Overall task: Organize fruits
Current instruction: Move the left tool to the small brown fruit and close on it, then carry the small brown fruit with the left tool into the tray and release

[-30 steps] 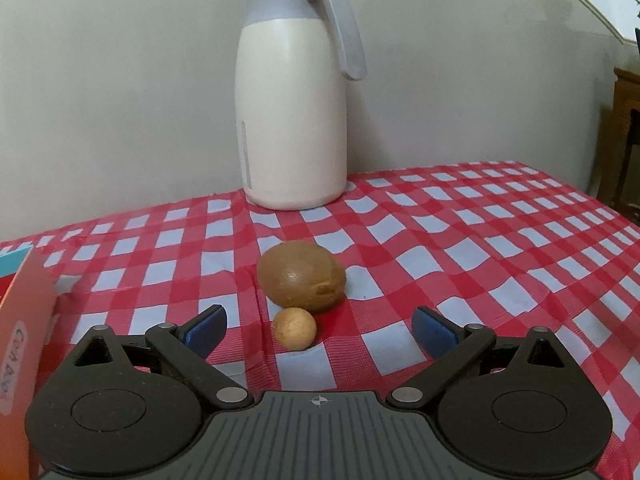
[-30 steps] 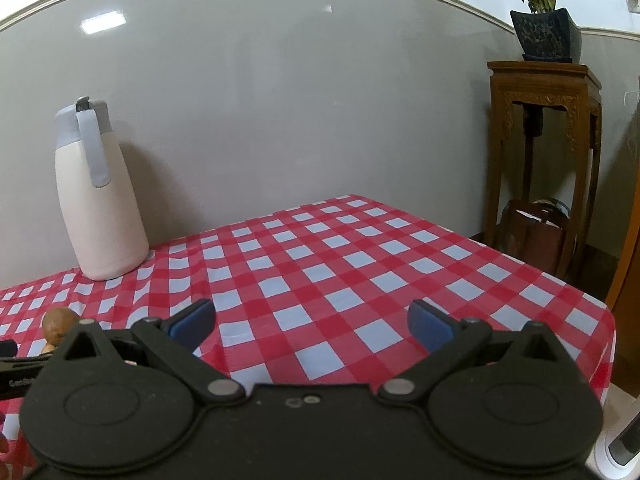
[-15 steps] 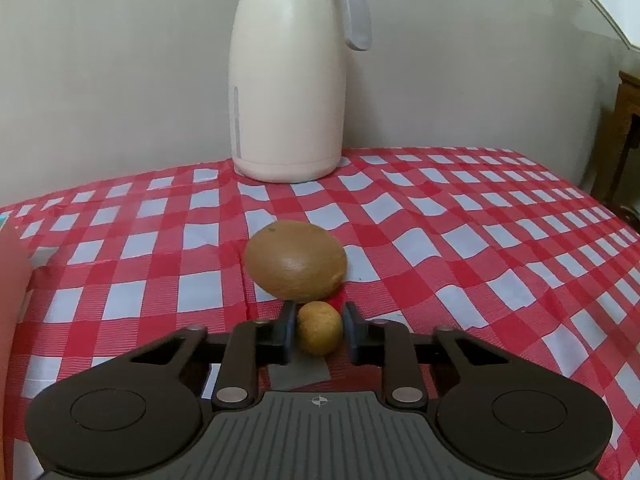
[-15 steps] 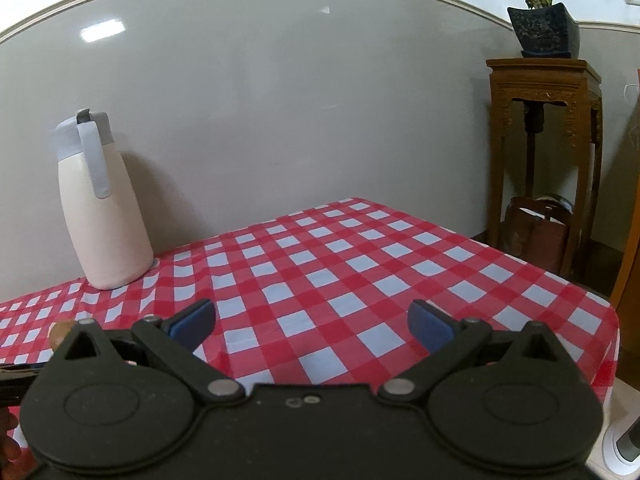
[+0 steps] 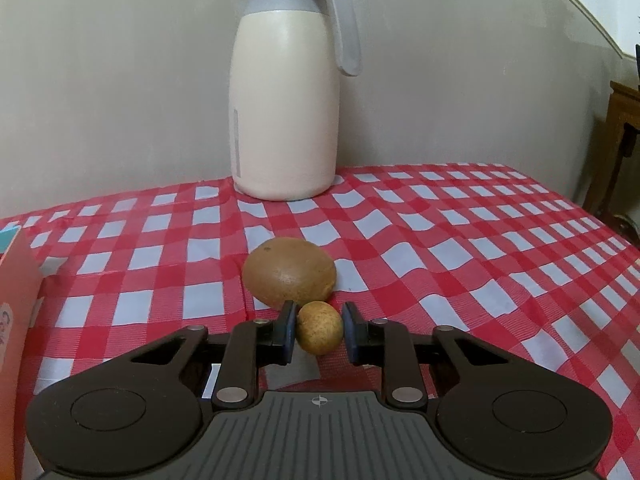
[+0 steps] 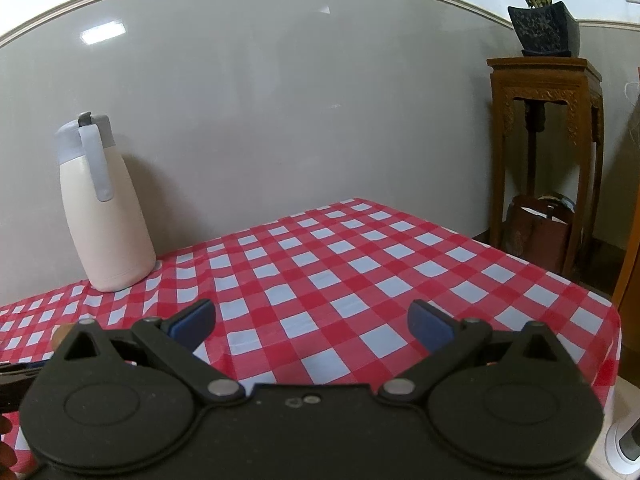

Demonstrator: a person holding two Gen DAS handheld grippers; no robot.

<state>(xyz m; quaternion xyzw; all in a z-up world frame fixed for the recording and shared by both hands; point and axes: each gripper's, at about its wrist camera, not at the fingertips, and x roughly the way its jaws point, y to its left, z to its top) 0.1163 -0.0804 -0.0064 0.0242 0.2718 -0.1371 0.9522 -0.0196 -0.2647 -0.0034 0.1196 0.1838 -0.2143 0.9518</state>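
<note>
The left gripper (image 5: pixel 319 334), wide open a second ago, has clamped the small fruit (image 5: pixel 320 333) on the tablecloth (image 5: pixel 460 248), kiwi (image 5: pixel 289 273) at 11 o'clock, ready for lifting; the right gripper (image 6: pixel 312 325) gapes empty.

From my left tongs' camera, the orange carton (image 5: pixel 16 320) is cut off by the left edge, its printed lettering too clipped to read. My left tongs (image 5: pixel 319 334) cover the small round fruit's (image 5: pixel 320 332) underside, so I cannot tell whether it rests on the table (image 5: pixel 480 264). That fruit hides the near side of the larger brown fruit (image 5: pixel 289 271). From my right tongs' camera, the tongs' body hides all but a sliver of the brown fruit (image 6: pixel 61 333). A white object (image 6: pixel 624 450) is cropped at the lower right corner; I cannot identify it.
</note>
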